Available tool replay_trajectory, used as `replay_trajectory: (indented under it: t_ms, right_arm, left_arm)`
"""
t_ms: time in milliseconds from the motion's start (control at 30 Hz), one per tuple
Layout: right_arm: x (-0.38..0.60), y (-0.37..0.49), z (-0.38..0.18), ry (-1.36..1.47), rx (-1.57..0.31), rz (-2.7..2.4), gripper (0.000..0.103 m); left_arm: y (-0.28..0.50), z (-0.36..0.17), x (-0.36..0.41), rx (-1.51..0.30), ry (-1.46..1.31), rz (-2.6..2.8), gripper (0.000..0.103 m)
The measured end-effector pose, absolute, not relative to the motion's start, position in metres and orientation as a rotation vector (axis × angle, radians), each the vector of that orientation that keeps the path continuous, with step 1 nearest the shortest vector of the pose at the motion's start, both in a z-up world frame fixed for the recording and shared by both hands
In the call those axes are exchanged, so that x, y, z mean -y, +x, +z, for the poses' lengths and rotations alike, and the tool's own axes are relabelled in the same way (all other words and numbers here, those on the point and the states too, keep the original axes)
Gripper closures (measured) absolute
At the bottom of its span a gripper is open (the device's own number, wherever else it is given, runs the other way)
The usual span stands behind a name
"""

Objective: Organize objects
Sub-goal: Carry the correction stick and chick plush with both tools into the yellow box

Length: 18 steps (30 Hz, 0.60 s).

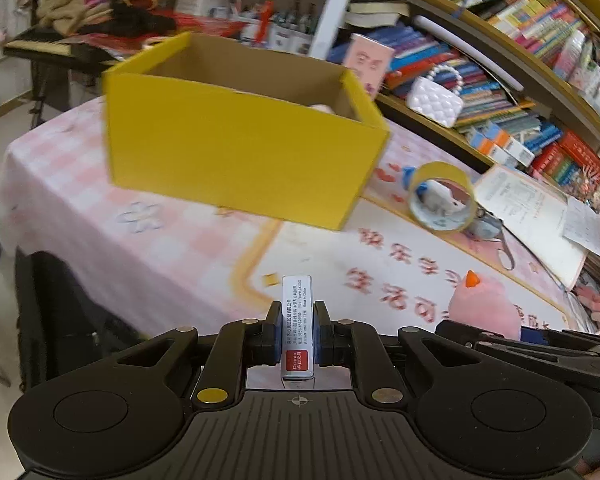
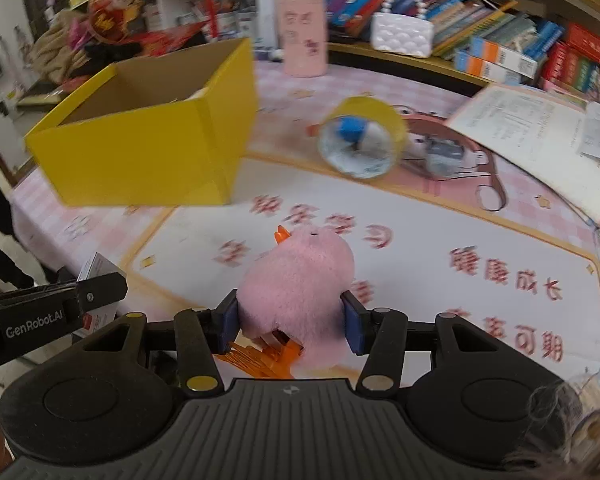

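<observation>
My left gripper (image 1: 297,322) is shut on a slim white and silver box (image 1: 297,326) with a red label, held up over the table. Ahead of it stands an open yellow cardboard box (image 1: 236,148), with something pale just showing inside. My right gripper (image 2: 291,320) is shut on a pink plush bird (image 2: 298,280) with an orange beak and orange feet. That plush bird (image 1: 482,310) also shows at the right of the left wrist view. In the right wrist view the yellow box (image 2: 148,152) sits to the upper left, and the left gripper's finger (image 2: 60,306) reaches in from the left.
A roll of yellow tape (image 2: 360,138) stands on edge right of the box, with small toys behind it. Papers (image 2: 536,136) lie at the table's right. A pink cup (image 2: 302,34), a white purse (image 2: 402,34) and bookshelves line the back. The pink tablecloth (image 1: 100,208) drops off at left.
</observation>
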State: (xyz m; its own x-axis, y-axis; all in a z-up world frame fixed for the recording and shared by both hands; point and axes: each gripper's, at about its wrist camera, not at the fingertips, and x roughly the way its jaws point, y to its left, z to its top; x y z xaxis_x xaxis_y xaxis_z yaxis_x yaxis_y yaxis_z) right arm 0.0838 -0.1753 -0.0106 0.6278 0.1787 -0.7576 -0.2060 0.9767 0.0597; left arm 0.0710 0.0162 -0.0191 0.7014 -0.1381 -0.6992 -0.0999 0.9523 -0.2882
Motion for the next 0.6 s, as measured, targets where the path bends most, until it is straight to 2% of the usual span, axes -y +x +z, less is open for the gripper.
replay_trajectory:
  t_ms: [600]
  right_arm:
    - [0.071,0.028,-0.007,-0.056,-0.860,0.309,0.055]
  left_arm:
    - [0.012,-0.007,-0.102,-0.747,-0.287,0.018,0.090]
